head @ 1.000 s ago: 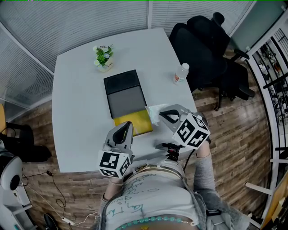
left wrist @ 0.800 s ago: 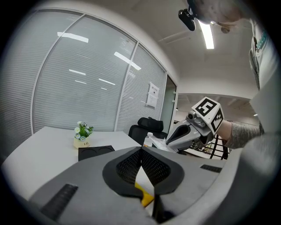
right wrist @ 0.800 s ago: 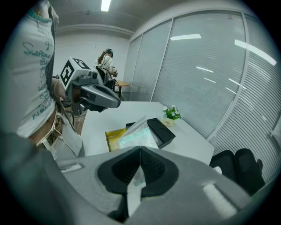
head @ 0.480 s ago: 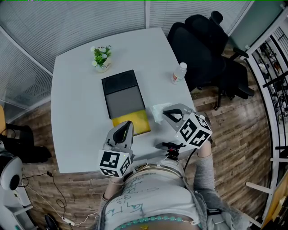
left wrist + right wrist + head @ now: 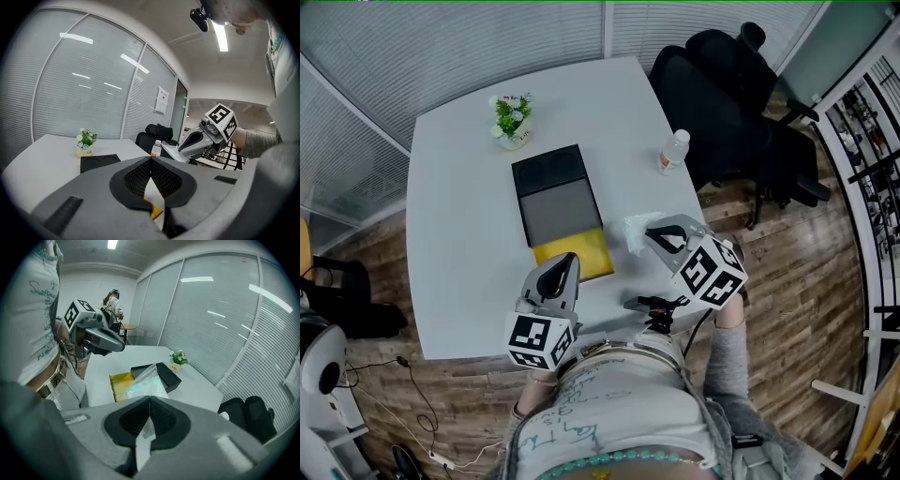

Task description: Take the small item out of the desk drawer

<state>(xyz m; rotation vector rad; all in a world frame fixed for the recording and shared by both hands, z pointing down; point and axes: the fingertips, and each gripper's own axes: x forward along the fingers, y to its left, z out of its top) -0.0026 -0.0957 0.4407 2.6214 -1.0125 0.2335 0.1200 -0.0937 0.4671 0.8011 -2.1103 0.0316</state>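
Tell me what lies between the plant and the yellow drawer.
The black and grey box lies between the plant and the drawer, which sticks out of its near end. The head view shows it.

There is one counter [image 5: 459,234], with one potted plant [image 5: 512,119], one water bottle [image 5: 672,152], one black box [image 5: 551,187], one yellow drawer [image 5: 583,251], one clear bag [image 5: 634,226], one black chair [image 5: 722,94] beside the counter, and two grippers: left gripper [image 5: 565,262], right gripper [image 5: 651,235].

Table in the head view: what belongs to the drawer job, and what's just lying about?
Part of the job: black drawer box, its open yellow drawer, clear packet held by the right gripper, left gripper at the drawer.
Just lying about: potted plant, water bottle, office chair.
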